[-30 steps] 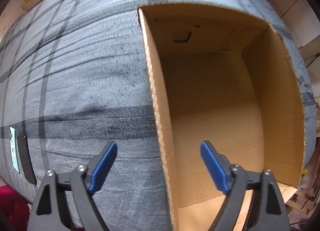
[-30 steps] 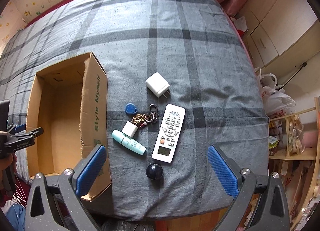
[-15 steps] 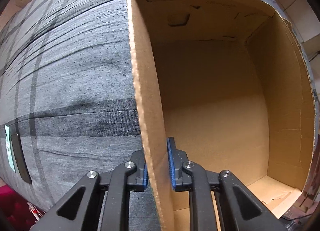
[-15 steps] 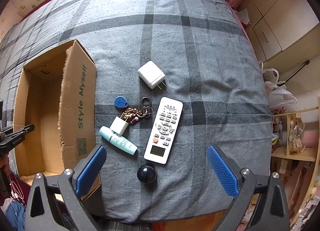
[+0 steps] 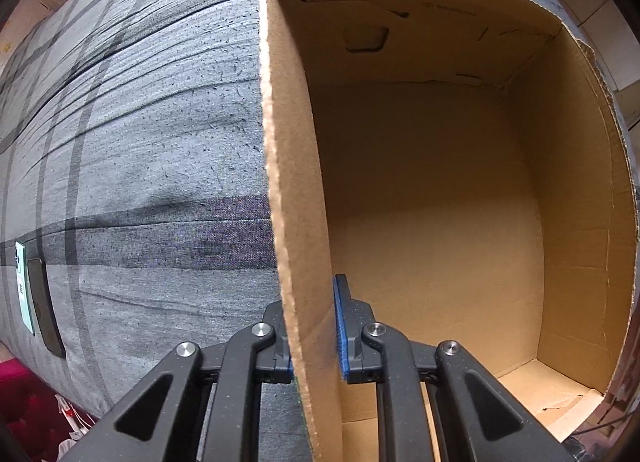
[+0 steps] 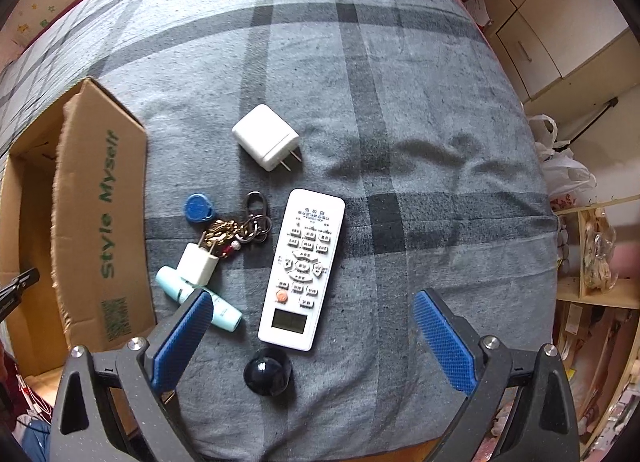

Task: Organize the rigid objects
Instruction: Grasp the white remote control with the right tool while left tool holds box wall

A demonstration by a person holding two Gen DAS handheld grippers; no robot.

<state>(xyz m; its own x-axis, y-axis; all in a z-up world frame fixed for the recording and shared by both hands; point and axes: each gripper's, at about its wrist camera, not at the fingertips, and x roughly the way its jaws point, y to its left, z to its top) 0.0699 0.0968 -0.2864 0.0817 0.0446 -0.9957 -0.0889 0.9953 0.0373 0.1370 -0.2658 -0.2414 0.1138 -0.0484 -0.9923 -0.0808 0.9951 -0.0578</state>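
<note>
My left gripper (image 5: 314, 336) is shut on the left wall of the open cardboard box (image 5: 296, 166), which lies on the grey plaid bed. The box inside looks empty. The box also shows at the left of the right wrist view (image 6: 100, 222). My right gripper (image 6: 312, 336) is open above a white remote (image 6: 302, 268). Around it lie a large white charger (image 6: 266, 136), a small white charger (image 6: 197, 264), a mint tube (image 6: 200, 300), a blue tag (image 6: 198, 208), a key bunch (image 6: 240, 228) and a dark ball (image 6: 267, 371).
A dark phone (image 5: 42, 302) lies on the bed at the far left of the left wrist view. The bed's front edge is close below the ball. Cabinets (image 6: 552, 34), a plastic bag (image 6: 564, 166) and shelves (image 6: 596, 258) stand to the right of the bed.
My left gripper closed onto the box's left wall and now holds it. My right gripper moved lower and closer to the remote and the small objects, still open.
</note>
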